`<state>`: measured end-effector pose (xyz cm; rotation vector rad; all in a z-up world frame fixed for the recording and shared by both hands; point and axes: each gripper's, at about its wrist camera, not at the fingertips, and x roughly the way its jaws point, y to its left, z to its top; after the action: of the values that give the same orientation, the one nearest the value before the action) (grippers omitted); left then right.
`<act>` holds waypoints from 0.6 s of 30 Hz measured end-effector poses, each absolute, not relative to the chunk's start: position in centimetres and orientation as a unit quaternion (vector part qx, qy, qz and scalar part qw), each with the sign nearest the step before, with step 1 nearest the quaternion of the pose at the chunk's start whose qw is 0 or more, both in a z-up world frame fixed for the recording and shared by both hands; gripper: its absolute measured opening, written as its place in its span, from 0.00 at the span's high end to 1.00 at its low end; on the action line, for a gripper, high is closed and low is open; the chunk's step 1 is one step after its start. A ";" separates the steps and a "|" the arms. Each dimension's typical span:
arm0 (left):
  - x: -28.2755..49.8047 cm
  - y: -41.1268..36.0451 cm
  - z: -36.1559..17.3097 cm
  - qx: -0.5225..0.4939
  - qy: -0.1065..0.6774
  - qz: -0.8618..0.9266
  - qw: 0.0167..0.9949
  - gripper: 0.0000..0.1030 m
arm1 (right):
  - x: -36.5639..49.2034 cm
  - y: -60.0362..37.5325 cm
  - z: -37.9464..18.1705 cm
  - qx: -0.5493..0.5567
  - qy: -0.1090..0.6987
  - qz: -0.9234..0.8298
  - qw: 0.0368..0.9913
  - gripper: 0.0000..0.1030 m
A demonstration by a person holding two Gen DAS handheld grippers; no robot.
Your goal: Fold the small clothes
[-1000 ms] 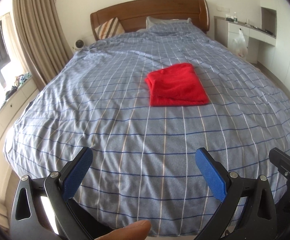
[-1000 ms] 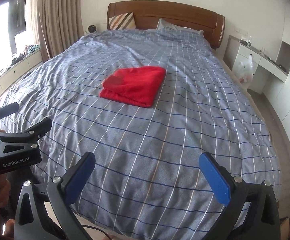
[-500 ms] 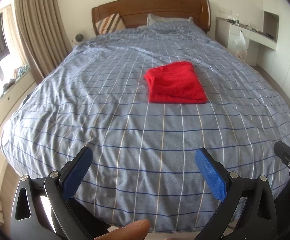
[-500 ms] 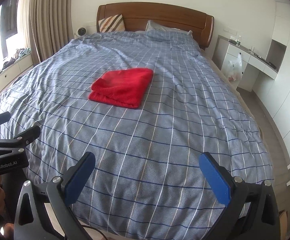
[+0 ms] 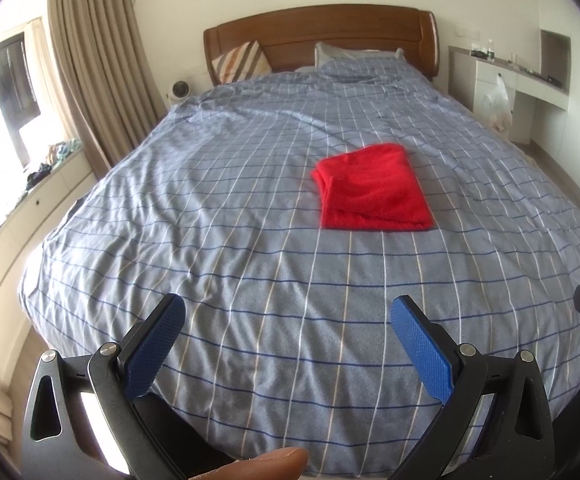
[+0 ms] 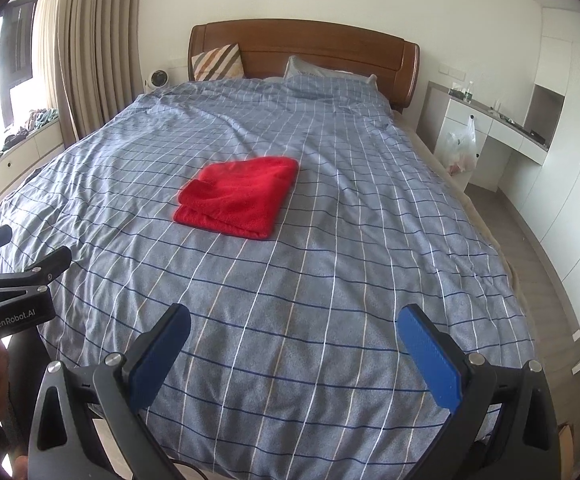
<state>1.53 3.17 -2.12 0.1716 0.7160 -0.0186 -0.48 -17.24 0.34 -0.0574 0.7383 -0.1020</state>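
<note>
A bedroom with off-white walls. A wide bed point(image 6: 290, 280) under a blue-grey checked duvet fills the middle, its brown wooden headboard point(image 6: 301, 52) at 12 o'clock with a striped cushion point(image 6: 218, 62) and a pillow point(image 6: 321, 72). Beige curtains point(image 6: 94, 40) and a bright window point(image 5: 6, 92) stand at 10 o'clock; a white built-in desk point(image 6: 501, 128) with a hanging plastic bag point(image 6: 459, 146) sits at 2 o'clock above wood-look flooring point(image 6: 537, 256).

This is a home bedroom; a double bed point(image 6: 329, 280) under a blue checked duvet lies ahead of the grippers, its wooden headboard point(image 6: 309, 52) at the far end with a striped cushion point(image 6: 218, 62); beige curtains point(image 6: 90, 48) hang far left; a white built-in desk point(image 6: 501, 128) stands far right.
</note>
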 end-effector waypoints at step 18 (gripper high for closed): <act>1.0 2.7 -0.4 0.078 0.344 -0.018 0.935 0.00 | -0.9 -17.2 2.2 -0.026 0.338 -0.053 0.939 0.01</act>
<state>1.00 2.74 -0.39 0.1594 0.7039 -0.0367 -0.88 -17.21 2.22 -0.0521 0.6891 -0.1082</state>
